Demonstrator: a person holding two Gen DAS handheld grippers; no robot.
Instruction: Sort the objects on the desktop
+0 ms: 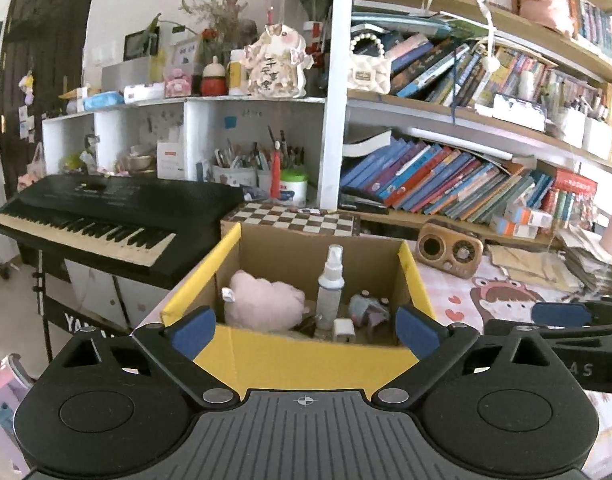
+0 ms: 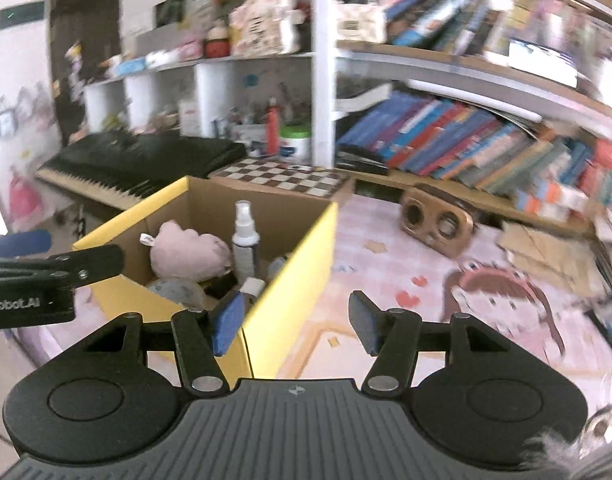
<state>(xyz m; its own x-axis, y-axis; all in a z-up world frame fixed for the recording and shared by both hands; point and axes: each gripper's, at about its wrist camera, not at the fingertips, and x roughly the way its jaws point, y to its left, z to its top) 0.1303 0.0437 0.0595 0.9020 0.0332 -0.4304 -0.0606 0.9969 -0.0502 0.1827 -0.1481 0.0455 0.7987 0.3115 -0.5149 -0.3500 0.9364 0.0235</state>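
Note:
A yellow cardboard box [image 1: 306, 360] [image 2: 297, 256] stands open on the pink desk mat. Inside it are a pink plush toy [image 1: 261, 304] [image 2: 185, 250], a white spray bottle [image 1: 330, 288] [image 2: 243, 240], a small grey figure [image 1: 366, 310] and a small white item [image 1: 343, 330]. My left gripper [image 1: 303, 330] hovers at the box's near wall, jaws wide open and empty. My right gripper [image 2: 295, 324] is open over the box's right corner, with nothing between its blue pads. Each gripper shows at the edge of the other's view.
A checkerboard case [image 1: 293, 218] lies behind the box, a black keyboard [image 1: 101, 220] to its left. A wooden retro radio [image 1: 450, 250] [image 2: 438, 222] sits on the mat [image 2: 426, 320] to the right. Bookshelves [image 1: 466, 184] and stacked papers [image 1: 546, 264] crowd the back right.

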